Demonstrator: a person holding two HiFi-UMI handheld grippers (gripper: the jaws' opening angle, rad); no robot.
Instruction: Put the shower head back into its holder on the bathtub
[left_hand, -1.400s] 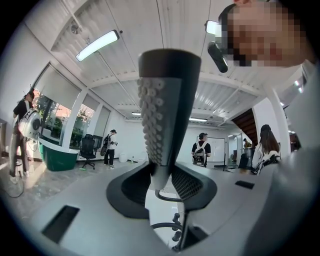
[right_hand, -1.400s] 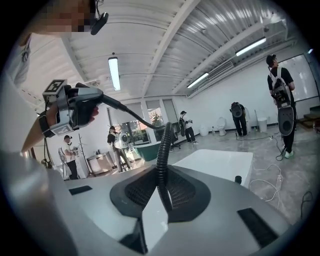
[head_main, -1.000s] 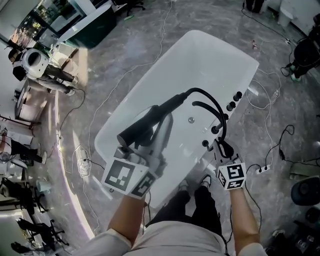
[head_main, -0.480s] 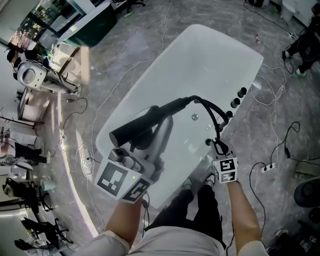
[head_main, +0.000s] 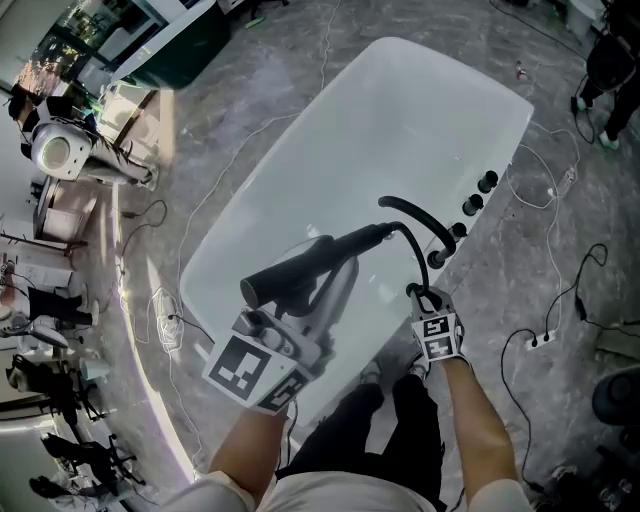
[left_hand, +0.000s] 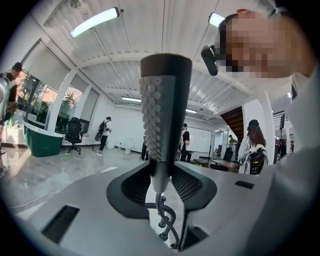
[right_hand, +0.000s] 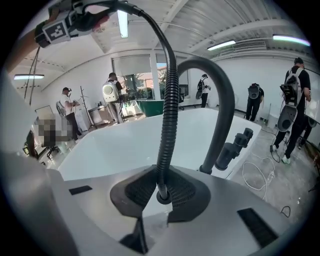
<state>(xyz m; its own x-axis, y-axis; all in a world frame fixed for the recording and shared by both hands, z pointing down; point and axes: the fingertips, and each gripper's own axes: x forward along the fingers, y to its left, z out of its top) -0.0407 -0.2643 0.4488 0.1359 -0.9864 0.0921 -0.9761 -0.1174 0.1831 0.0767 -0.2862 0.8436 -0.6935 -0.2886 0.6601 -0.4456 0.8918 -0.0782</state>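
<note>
Left tongs (head_main: 335, 268): clamped on the narrow neck of the shower head, pads pressing both sides, as the left gripper view shows (left_hand: 160, 182).
Right tongs (head_main: 420, 296): closed round the ribbed hose low on its run, at the near rim of the bathtub; the right gripper view has the hose pinched between the pads (right_hand: 161, 192).
Shower head (head_main: 300, 270): dark and long, carried in the air over the basin, not yet in any holder; its nozzle face shows in the left gripper view (left_hand: 162, 100).
Hose (head_main: 408, 248): leaves the handle end, arcs over and drops to the right tongs.
Dark fitting (head_main: 437, 257): on the rim just beyond the right tongs; probably the holder, though I cannot tell for certain.
Spout (head_main: 425, 215) and knobs (head_main: 470, 205): further along the same rim.
Bathtub (head_main: 350, 130): white, empty, on a grey floor (head_main: 250, 100) strewn with cables.
Key relation: the shower head's long axis runs roughly level, hose end toward the rim fittings; these lie right of the left tongs, past the hose end. The right hand is nearer them.
Writing: none legible; only square black-and-white markers on the tongs' cubes.
</note>
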